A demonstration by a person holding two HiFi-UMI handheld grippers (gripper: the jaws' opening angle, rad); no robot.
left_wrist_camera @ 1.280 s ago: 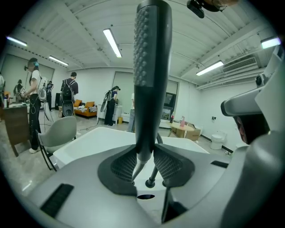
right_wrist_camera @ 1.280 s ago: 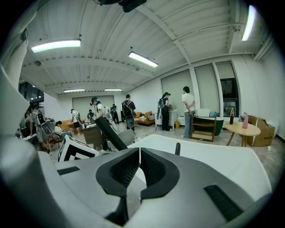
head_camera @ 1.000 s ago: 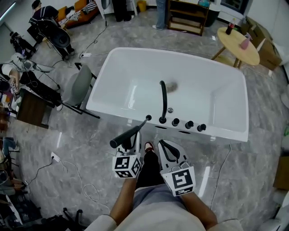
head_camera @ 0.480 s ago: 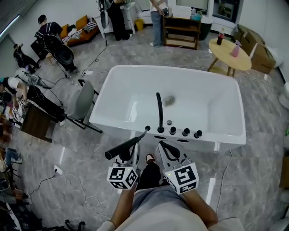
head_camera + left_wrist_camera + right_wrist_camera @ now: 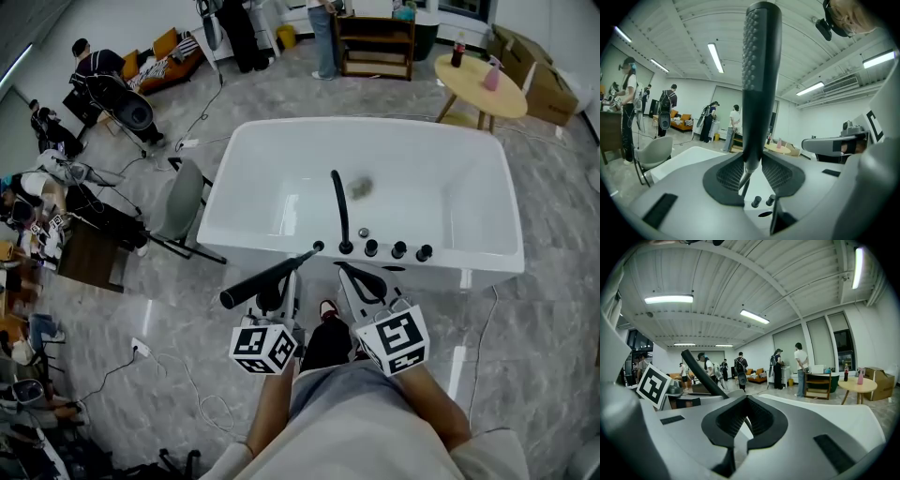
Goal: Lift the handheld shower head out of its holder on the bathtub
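Now clamping the shower head (image 5: 267,279) in the left gripper (image 5: 281,287), far end at the tub (image 5: 469,262) rim; holding the right gripper (image 5: 352,273) closed on nothing alongside.

L tool (image 5: 284,281) & R tool (image 5: 356,275): white-grey, black pads (image 5: 729,174), b&w marker cubes (image 5: 265,348).

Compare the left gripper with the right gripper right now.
The left gripper's jaws are clamped on the black shower head; the right gripper's jaws are shut on nothing. The shower head sticks out leftward past the left gripper; nothing projects from the right gripper. Both are held just short of the bathtub's near rim.
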